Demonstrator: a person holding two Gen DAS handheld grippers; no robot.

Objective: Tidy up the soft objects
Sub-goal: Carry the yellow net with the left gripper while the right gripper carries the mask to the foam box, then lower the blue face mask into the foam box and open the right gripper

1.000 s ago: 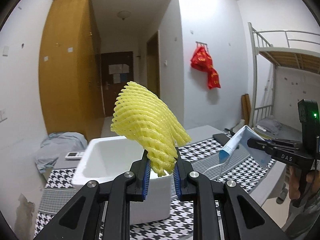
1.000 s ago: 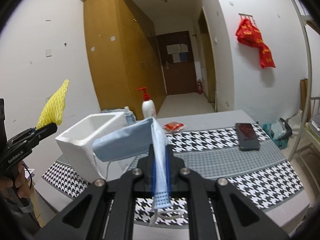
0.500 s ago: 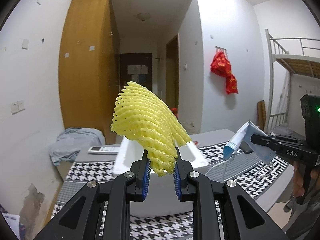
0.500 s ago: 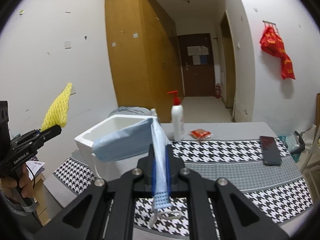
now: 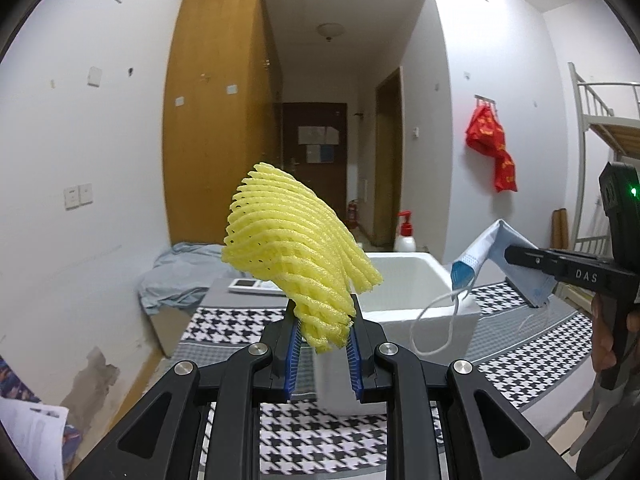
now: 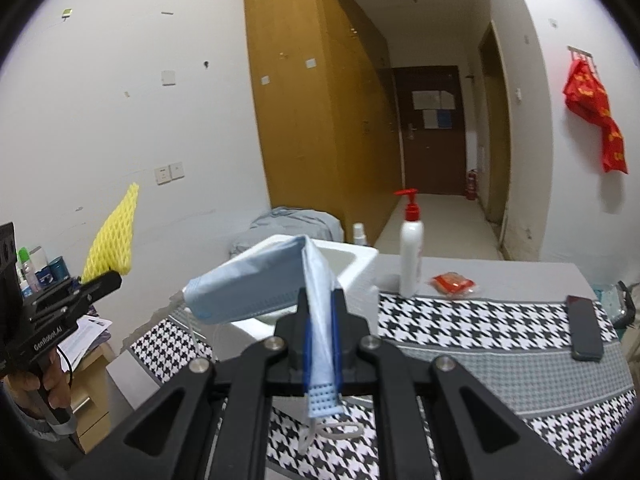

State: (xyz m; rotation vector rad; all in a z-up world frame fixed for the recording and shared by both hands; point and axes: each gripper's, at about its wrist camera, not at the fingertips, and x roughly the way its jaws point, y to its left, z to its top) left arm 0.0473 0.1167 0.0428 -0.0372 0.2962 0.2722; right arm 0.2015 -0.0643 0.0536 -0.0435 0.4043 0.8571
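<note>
So both pickups look done: my left gripper (image 5: 322, 342) is clamped on the yellow foam net (image 5: 294, 258), and my right gripper (image 6: 320, 344) is pinched shut on the blue face mask (image 6: 256, 282), both held up in the air. What's left, I reckon, is the drop-off. The white foam box (image 5: 404, 280) sits on the checkered table (image 5: 520, 348) just ahead, and what I can see of its inside looks bare.

Pump bottle (image 6: 411, 256), phone (image 6: 585, 329) (dark), red packet (image 6: 454, 283).
</note>
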